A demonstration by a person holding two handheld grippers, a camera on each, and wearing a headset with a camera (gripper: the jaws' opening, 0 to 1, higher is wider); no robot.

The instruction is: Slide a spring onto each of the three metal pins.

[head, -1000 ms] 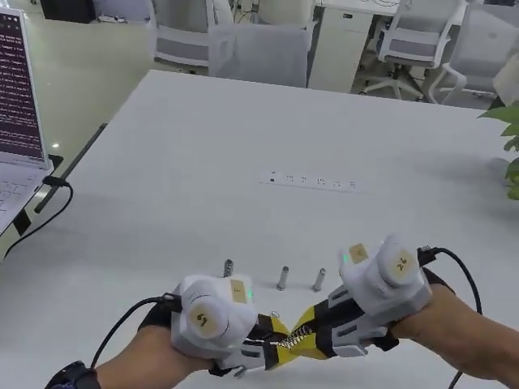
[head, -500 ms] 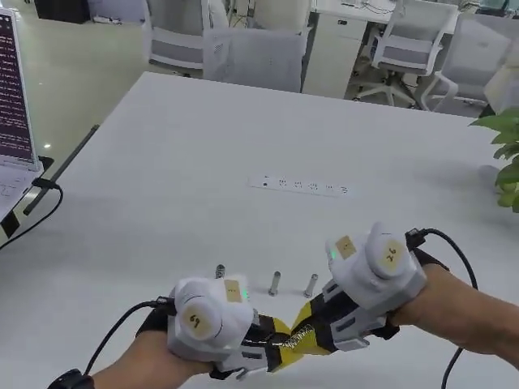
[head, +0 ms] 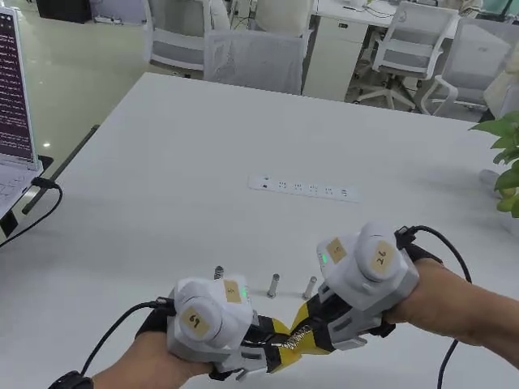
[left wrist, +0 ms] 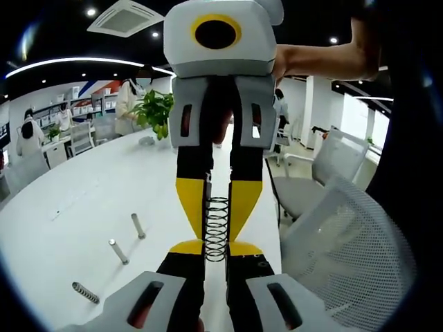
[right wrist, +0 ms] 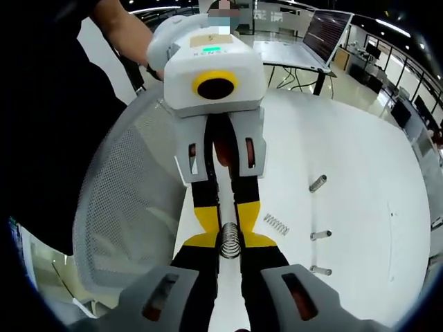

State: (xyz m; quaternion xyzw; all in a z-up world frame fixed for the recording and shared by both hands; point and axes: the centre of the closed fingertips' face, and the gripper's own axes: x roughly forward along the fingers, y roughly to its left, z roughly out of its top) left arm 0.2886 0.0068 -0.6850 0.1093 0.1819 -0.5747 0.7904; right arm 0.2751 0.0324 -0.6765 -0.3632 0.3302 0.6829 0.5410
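left gripper (head: 274,347) is squeezed shut on one end of the spring (head: 295,335), and right gripper (head: 305,331) pinches the other end, tip to tip. behind them on the white table (head: 162,178) sit a pin with coils (head: 218,271) and two bare pins (head: 273,284).

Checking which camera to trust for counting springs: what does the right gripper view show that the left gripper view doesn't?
Right gripper view: a loose spring lying on the table beside the jaws, and a laptop. Left gripper view: a plant and people far off. Both: the held spring between the facing jaws, two bare pins, a pin already wearing a spring, and a mesh chair.
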